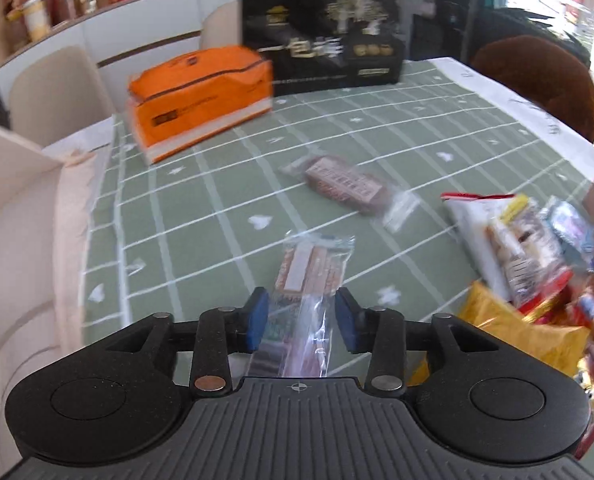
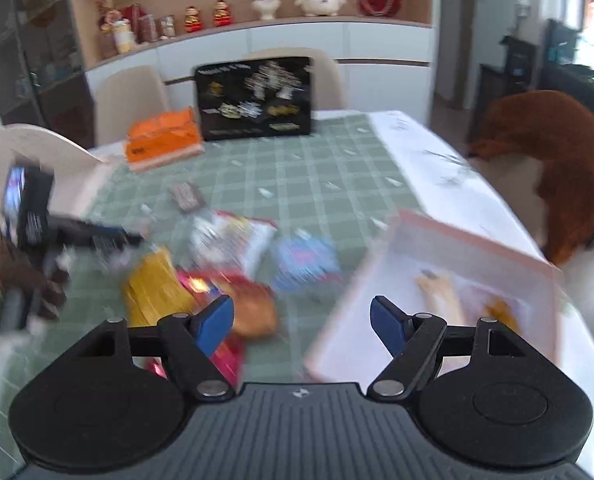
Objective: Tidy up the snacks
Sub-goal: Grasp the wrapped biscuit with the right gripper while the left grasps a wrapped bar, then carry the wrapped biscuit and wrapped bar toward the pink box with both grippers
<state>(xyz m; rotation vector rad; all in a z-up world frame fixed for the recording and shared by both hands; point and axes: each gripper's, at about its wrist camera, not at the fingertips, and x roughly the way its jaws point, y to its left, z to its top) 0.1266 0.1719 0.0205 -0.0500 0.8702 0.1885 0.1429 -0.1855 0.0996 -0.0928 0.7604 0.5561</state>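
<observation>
On the green checked counter (image 1: 201, 208), most snacks (image 2: 233, 264) lie unsorted left of the pink tray (image 2: 437, 248); left claw (image 1: 301, 320) loosely straddles a wafer packet (image 1: 309, 268), right claw (image 2: 301, 320) wide, empty.

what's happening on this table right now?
A person is sorting snacks on a green checked tablecloth with a handheld gripper in each hand. The left gripper has a clear-wrapped brown snack bar between its blue fingers, which stand apart from the wrapper. The right gripper is open and empty, hovering between a heap of mixed snack packets and a pink shallow tray. Both views are blurred.
</observation>
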